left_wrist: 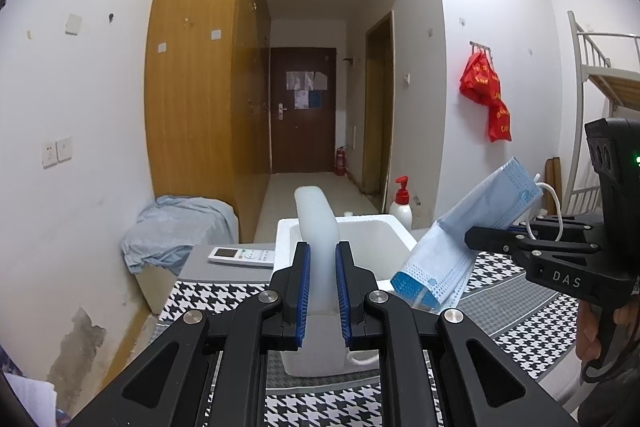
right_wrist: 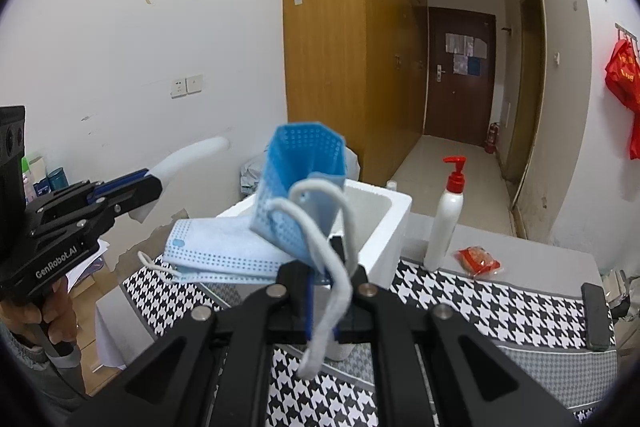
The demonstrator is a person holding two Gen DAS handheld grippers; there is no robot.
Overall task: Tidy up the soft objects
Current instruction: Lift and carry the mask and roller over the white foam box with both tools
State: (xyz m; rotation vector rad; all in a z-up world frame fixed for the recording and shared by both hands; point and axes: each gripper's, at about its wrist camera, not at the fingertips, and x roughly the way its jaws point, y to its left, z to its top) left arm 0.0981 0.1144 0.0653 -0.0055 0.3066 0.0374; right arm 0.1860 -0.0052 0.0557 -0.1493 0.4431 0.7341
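Observation:
My left gripper is shut on a pale, translucent soft strip that stands up between its blue pads, in front of a white foam box. Seen from the right wrist, that strip curves up and away from the left gripper. My right gripper is shut on blue face masks; one mask droops to the left and a white ear loop hangs over the fingers. In the left wrist view the masks hang from the right gripper just right of the box.
A houndstooth cloth covers the table. On it are a white pump bottle with a red top, a red packet and a black bar at the right edge. A remote control lies left of the box.

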